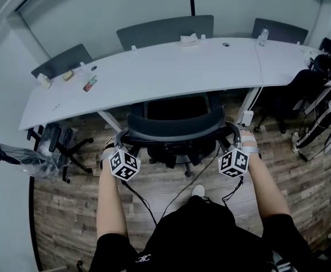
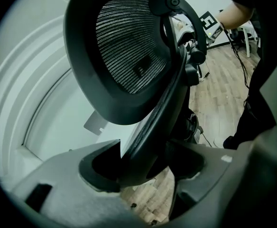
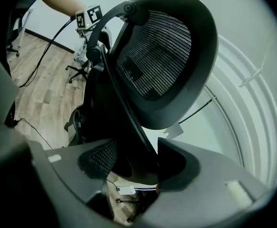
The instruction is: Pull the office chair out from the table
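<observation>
Pale wood-plank floor (image 1: 154, 188) runs under a long white curved table (image 1: 171, 72) set against a plain light wall. At the middle of the table's near edge stands the black mesh-backed office chair (image 1: 175, 130); its seat is partly tucked beneath that edge and its backrest stands clear of the edge on my side.

I have my left gripper (image 1: 122, 140) on the left rim of the backrest. In the left gripper view the black frame of the chair (image 2: 129, 56) fills the gap of that gripper (image 2: 143, 160), jaws wide and clamped on it. My right gripper (image 1: 232, 135) takes the right rim the same way. In its own view the chair's frame (image 3: 162, 56) runs down between the wide jaws of the gripper (image 3: 136, 159), which grip it.

Along the table's far edge stand dark grey chairs (image 1: 165, 30), and a clear bottle (image 1: 263, 35) sits near its far right corner. Small packets (image 1: 90, 84) lie toward the far left corner. Another black swivel chair (image 1: 58, 146) stands on the floor by the table's left end.
</observation>
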